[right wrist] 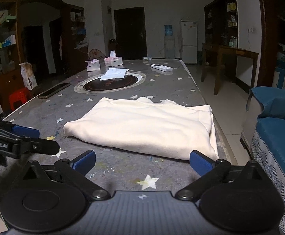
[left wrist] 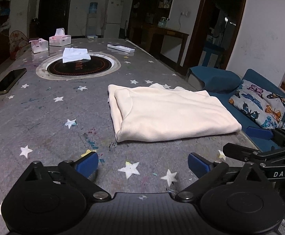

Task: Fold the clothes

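Lying folded on table (left wrist: 34, 117): cream garment (left wrist: 170, 113); left claw (left wrist: 142, 163), right claw (right wrist: 142, 161) both spread apart, empty.

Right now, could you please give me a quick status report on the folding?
Left tool open, right tool open, both empty. Cream fabric garment folded flat on grey star-patterned table, untouched. Nothing between tools and garment.

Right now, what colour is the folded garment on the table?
Plain cream, no pattern. The folded garment shows best in the right wrist view.
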Motion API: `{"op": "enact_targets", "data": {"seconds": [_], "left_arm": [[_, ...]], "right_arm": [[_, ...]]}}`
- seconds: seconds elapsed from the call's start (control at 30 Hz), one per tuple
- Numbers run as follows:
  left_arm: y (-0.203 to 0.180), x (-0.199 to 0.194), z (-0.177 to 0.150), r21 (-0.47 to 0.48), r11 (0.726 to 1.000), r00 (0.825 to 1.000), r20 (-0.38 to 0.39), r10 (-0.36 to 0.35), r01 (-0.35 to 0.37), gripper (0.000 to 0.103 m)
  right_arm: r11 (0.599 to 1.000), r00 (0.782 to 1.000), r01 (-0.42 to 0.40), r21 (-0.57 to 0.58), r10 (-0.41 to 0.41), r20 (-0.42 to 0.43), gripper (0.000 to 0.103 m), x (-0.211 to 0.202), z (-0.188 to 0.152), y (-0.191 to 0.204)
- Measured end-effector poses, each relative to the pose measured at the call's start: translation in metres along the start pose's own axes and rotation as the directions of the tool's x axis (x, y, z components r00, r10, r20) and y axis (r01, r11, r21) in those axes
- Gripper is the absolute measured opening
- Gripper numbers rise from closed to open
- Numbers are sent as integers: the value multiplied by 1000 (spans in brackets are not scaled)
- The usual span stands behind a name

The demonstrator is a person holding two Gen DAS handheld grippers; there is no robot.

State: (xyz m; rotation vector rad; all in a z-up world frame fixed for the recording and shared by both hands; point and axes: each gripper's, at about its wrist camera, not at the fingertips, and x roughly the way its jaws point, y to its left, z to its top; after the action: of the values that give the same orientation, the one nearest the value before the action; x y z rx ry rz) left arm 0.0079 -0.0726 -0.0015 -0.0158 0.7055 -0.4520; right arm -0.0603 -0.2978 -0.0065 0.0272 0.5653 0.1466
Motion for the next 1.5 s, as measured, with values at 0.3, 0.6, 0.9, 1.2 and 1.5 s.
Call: {"op": "enact_targets", "data": {"seconds": [0.3, 0.6, 0.9, 1.2, 1.5], "left_arm": [[-2, -10, -8, -1, 1000, 1000, 19, 15, -15, 103], [-1, -18, -16, -14, 1000, 999, 29, 26, -26, 103], [-2, -22, -21, -25, 999, 999, 32, 43, -42, 103], [-10, -27, -26, -14, 999, 998, 35, 50, -50, 103], [-18, -33, -29, -10, 999, 998, 40, 53, -52, 103]], "right_arm": [[1000, 999, 17, 5, -17, 33, 103, -8, -7, 7], [999, 1000, 26, 19, -26, 17, 103, -10, -12, 11], [999, 1000, 27, 21, -27, 2, 103, -13, -18, 16], [999, 1000, 17, 33, -17, 13, 103, -19, -21, 17], [999, 1000, 18, 27, -19, 22, 103, -29, -25, 19]]}}
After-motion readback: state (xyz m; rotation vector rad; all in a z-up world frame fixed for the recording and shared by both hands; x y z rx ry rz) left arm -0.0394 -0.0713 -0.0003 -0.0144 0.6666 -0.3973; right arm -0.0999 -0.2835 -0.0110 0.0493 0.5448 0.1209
